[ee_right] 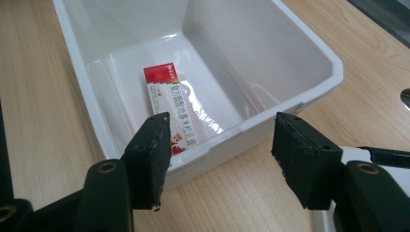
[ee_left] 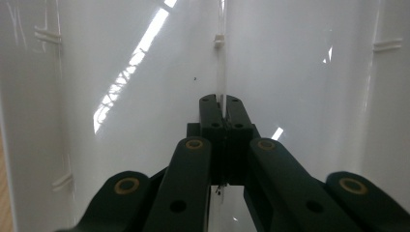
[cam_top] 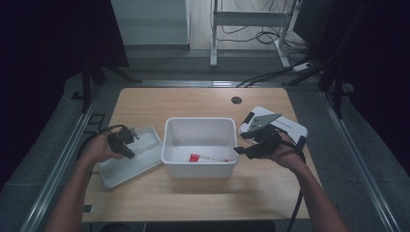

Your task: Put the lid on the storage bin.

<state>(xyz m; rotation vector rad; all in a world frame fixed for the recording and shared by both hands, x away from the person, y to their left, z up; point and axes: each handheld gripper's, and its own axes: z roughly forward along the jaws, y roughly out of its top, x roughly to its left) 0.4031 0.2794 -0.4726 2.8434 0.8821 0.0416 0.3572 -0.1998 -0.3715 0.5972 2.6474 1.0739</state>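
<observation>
Two grippers on the table, one in each hand, both at the near half of the wooden table (cam_top: 203, 193). The left gripper (cam_top: 126, 145) sits over a white lid (cam_top: 145, 159), the flat tray-like piece lying left of the bin; in the left gripper view its jaws are pressed together, and a thin raised ridge of the lid (ee_left: 222, 72) runs straight into them. Whether they actually pinch that ridge, I cannot tell.

Over on the right, the right gripper (cam_top: 244, 151) hovers just at the bin's right rim, jaws spread wide with nothing between them. The right gripper view confirms it: the gripper (ee_right: 220, 159) is parted, and the bin's wall sits beyond the gap.

One white bin (cam_top: 169, 145), rectangular, open-topped, at the table's middle. Inside it, one small box (ee_right: 171, 104) lying flat on the bottom: long and narrow, red at one end, white along the rest with small print, glossy enough to catch a glare.

Behind the right hand, one white device (cam_top: 290, 126) lies on the table. Further back, one dark round hole (cam_top: 236, 100) in the tabletop.
</observation>
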